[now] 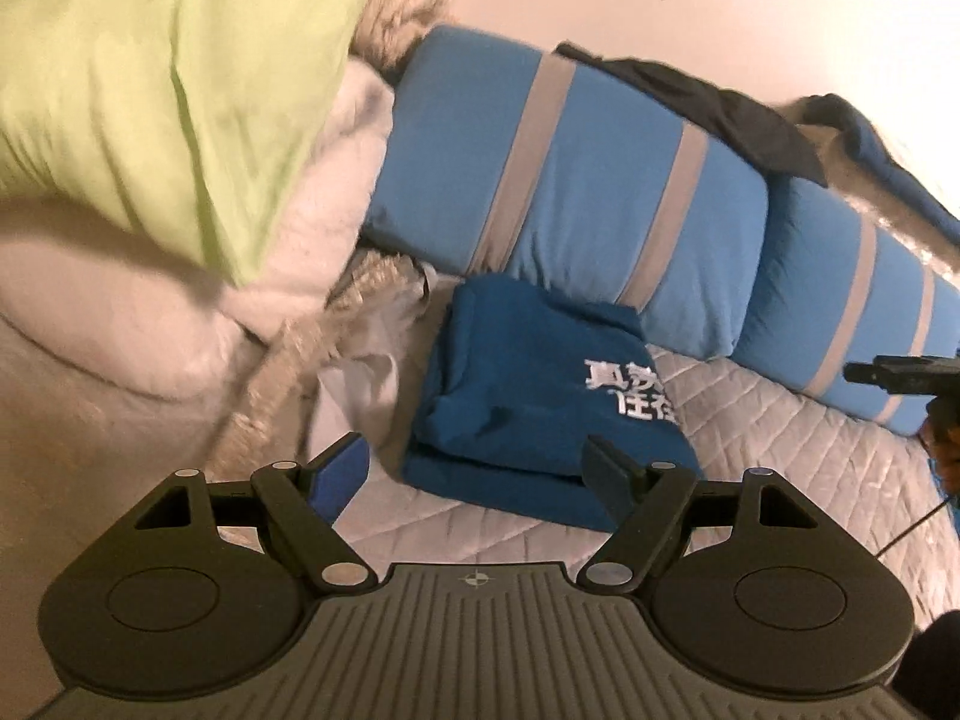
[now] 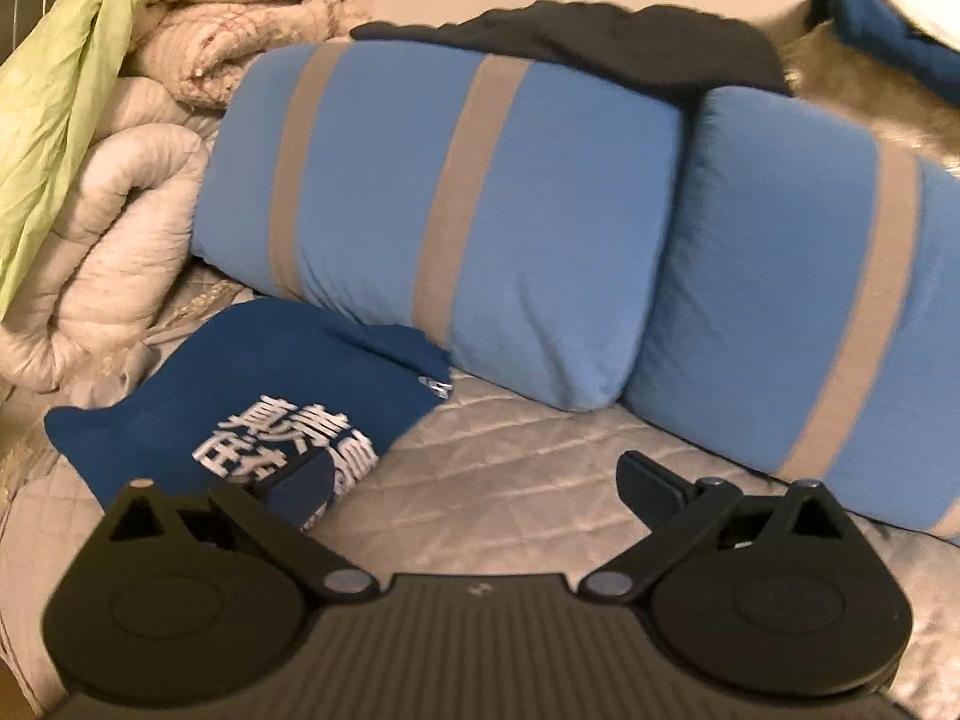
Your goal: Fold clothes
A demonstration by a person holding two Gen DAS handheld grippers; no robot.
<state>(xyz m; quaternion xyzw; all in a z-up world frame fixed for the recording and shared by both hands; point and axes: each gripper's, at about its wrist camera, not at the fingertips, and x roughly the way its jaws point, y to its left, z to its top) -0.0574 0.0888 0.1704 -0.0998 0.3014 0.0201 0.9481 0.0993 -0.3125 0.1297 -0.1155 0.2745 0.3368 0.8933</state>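
The folded blue shirt [image 2: 240, 372] is matt knit cloth with slightly raised white printed lettering. The bedspread [image 2: 510, 456] under it is quilted fabric with a satiny sheen. The striped pillows [image 2: 450, 192] look like smooth matt cotton, the rolled cream comforter [image 2: 120, 228] is puffy and stitched, and the green sheet [image 2: 66, 72] is thin and crinkly. Both grippers are matt black plastic with shiny metal rivets.
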